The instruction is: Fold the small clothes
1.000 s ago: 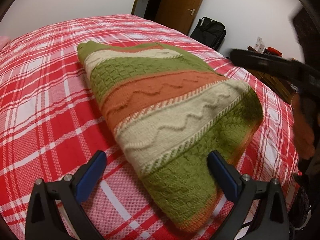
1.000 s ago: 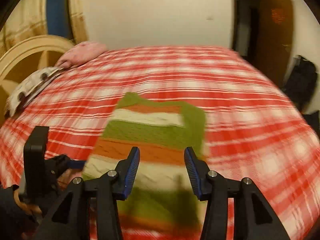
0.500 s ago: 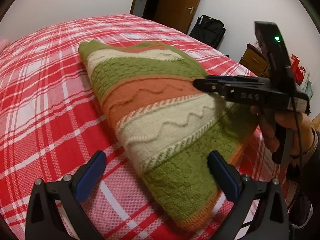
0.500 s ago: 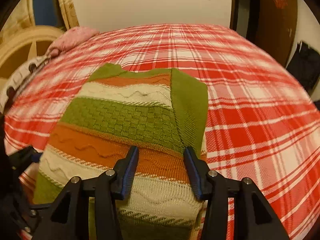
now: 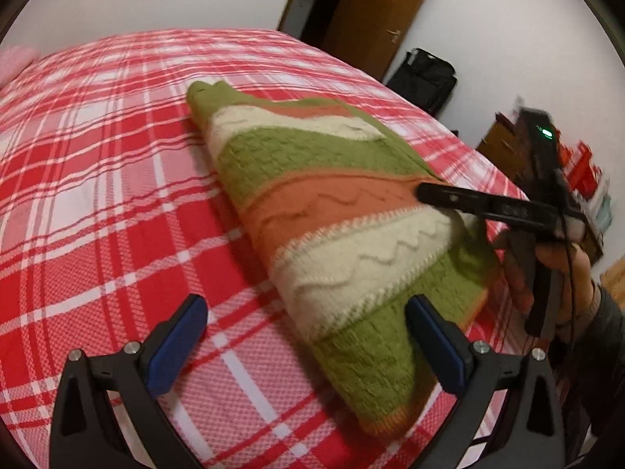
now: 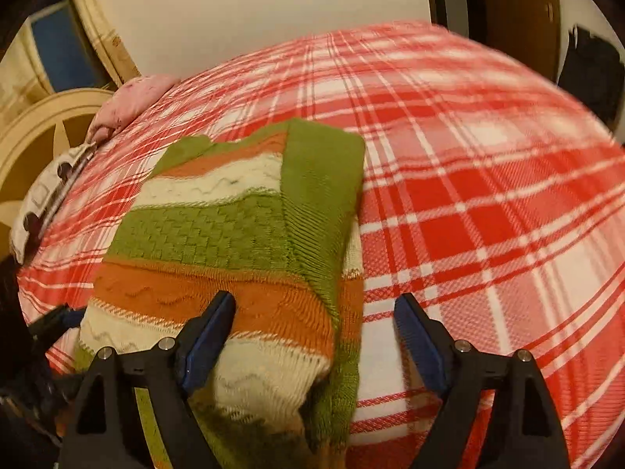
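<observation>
1. A folded knit sweater (image 5: 328, 211) — striped green, cream and orange — lies on a bed (image 5: 97, 203) covered in red-and-white plaid.
2. The left gripper (image 5: 304, 332) hovers at the sweater's near end with its jaws spread wide; the right blue pad is just beside the green hem, the left pad is over bare plaid, and neither presses the knit.
3. The right gripper (image 6: 314, 328) is opening its jaws over the sweater's right edge — the left pad sits over the orange band, the right pad over plaid, with the folded green sleeve strip between them, not pinched.
4. From the left wrist view, the right gripper's black finger lies over the orange band at the sweater's right side, carried by a hand (image 5: 562, 273).
5. A pink pillow (image 6: 129, 101) lies at the bed's far left; a black bag (image 5: 425, 78) stands by a brown door (image 5: 375, 11) beyond the bed.
</observation>
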`<state>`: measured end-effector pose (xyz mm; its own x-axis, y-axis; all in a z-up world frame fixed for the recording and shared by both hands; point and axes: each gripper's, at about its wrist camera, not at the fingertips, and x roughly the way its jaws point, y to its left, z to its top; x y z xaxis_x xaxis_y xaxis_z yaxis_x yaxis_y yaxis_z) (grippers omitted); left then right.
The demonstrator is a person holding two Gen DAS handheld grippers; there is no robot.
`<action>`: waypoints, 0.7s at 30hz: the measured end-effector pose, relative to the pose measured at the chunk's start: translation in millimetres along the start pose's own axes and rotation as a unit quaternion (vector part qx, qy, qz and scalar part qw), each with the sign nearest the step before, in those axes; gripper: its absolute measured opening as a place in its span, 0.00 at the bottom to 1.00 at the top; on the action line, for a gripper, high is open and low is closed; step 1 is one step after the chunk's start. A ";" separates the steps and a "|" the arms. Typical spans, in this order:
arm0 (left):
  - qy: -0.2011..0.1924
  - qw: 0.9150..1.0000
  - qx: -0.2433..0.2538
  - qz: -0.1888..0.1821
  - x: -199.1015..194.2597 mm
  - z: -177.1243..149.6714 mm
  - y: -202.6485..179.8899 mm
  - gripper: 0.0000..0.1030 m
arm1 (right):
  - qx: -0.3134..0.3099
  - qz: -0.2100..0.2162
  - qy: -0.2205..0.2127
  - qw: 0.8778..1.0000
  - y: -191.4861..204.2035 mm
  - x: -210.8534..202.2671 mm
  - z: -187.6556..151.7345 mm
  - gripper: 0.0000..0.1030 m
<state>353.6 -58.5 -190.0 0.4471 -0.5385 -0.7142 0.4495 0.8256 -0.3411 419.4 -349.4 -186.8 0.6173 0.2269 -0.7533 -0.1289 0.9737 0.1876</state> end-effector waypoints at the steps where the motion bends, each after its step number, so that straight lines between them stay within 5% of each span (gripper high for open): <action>1: -0.004 1.000 -0.003 0.001 -1.7 0.6 0.7 1.00 | -0.001 -0.001 -0.008 1.000 -1.5 -3.8 2.7 0.81; 10: -0.007 1.000 -0.011 0.003 -1.8 12.6 0.9 1.00 | 0.081 0.061 -0.011 0.995 -46.2 18.6 51.8 0.80; 12: -0.003 1.000 -0.010 -0.002 1.8 14.1 -2.7 1.00 | 0.096 0.081 0.002 0.992 -53.0 32.6 60.1 0.75; 14: 0.005 1.000 -0.007 -0.004 7.6 13.1 -6.0 1.00 | 0.098 0.102 0.018 0.990 -54.7 45.0 64.5 0.55; 16: 0.012 1.000 -0.002 -0.003 12.2 13.0 -8.5 1.00 | 0.099 0.129 0.026 0.986 -53.9 57.3 66.8 0.49; 21: 0.026 1.000 0.000 0.005 23.2 13.3 -8.6 1.00 | 0.110 0.145 0.030 0.983 -51.5 77.0 66.4 0.49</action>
<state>370.4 -80.3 -195.5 0.4115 -0.5207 -0.7480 0.4447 0.8311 -0.3339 525.1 -383.3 -212.7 0.5311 0.5018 -0.6827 -0.1183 0.8418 0.5267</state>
